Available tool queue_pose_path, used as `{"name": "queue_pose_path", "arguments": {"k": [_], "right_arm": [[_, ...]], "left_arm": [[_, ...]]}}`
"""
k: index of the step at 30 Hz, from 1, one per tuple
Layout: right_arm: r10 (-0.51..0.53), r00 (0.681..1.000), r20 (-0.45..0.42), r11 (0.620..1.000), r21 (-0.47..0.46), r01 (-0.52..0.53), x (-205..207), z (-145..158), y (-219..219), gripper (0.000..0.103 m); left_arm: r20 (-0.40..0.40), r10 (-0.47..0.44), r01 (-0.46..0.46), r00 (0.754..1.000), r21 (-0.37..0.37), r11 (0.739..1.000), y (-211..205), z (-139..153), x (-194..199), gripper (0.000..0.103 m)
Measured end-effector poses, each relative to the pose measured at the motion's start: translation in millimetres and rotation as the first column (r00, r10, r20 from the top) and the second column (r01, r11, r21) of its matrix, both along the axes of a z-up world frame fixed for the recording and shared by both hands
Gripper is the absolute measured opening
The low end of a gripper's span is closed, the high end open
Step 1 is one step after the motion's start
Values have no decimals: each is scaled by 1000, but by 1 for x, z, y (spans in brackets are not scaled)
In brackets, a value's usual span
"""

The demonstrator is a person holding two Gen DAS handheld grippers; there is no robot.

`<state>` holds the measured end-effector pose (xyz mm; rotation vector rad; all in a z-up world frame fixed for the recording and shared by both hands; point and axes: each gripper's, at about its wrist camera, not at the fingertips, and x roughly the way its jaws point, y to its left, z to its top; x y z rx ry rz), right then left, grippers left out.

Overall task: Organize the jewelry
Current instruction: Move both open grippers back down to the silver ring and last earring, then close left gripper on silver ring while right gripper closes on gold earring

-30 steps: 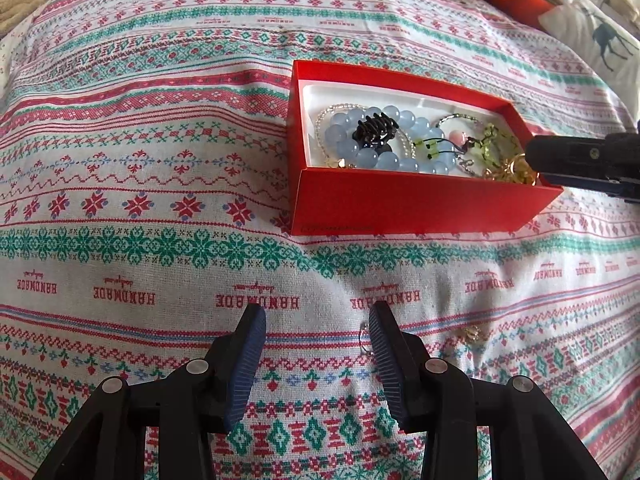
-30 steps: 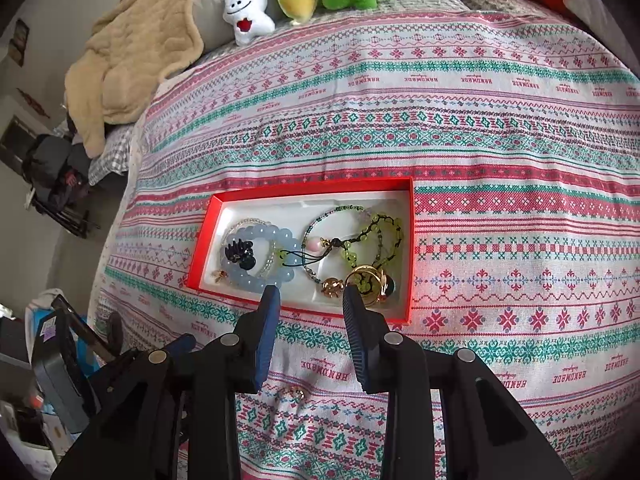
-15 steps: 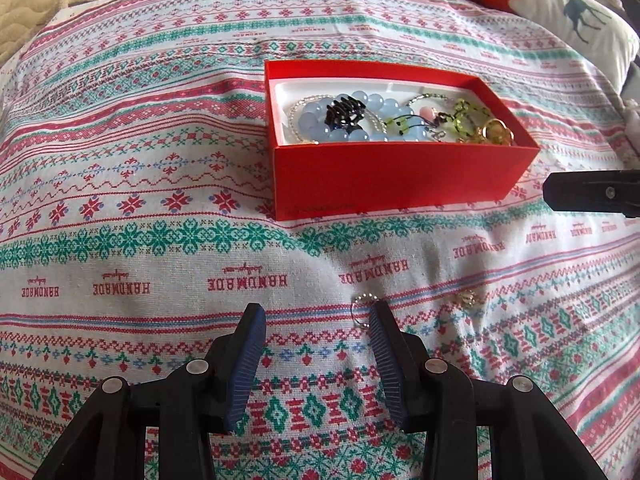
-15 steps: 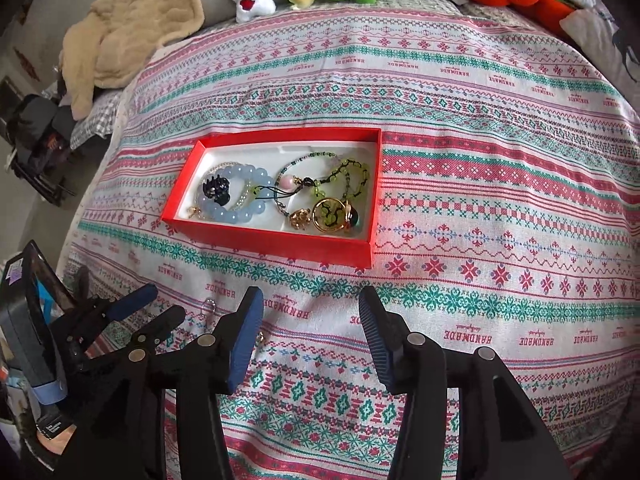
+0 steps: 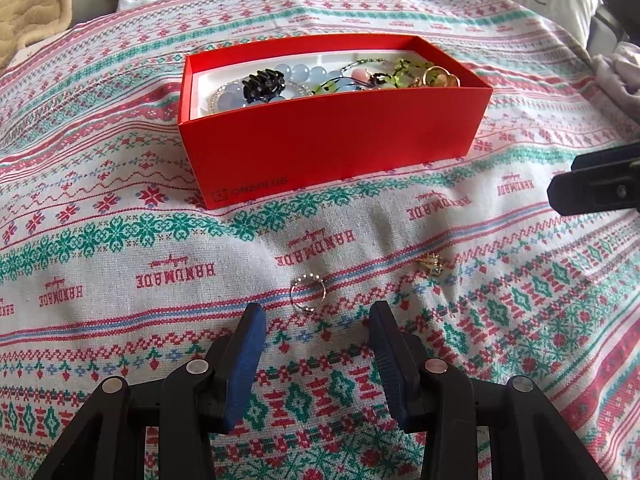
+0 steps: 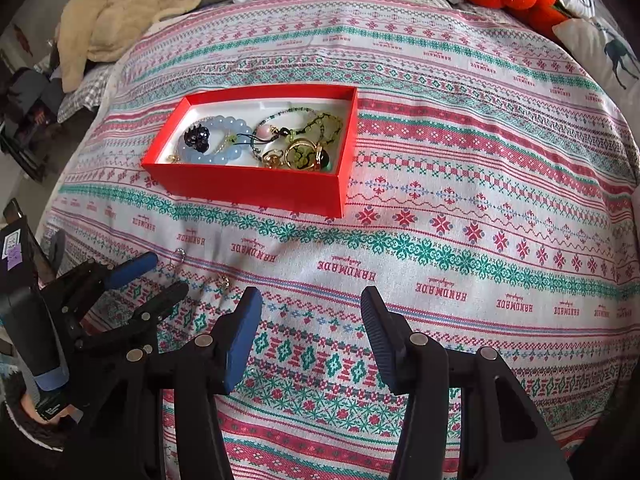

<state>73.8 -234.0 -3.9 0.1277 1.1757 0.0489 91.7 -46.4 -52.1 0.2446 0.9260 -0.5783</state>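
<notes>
The left gripper [image 5: 316, 316] hangs spread and empty just short of a small silver ring [image 5: 307, 292] lying on the patterned bedspread [image 5: 120, 272], with a gold trinket [image 5: 431, 263] nearby to its right. The right gripper [image 6: 310, 300] is also spread wide, holding nothing. Beyond them sits the red box [image 5: 332, 148], already holding bracelets and rings.
</notes>
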Motion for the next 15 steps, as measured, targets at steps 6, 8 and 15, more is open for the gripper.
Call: {"name": "queue_pose_path", "arguments": {"k": [6,8,15], "right_arm": [[15,1000,-25,1000,-10,-16,-6,-8,2,55],[13,999,-29,1000,-11,-14,-7,-9,3,55],[14,999,-32,1000,-6,-14,-9,-10,7,55]], "left_arm": [[-32,18,-19,999,-53,998,-1,-6,10,45],[-39,21,-23,999,-72,997,0,-7,12,45],[-34,45,-48,998,-96,994,6,-10,11,36]]}}
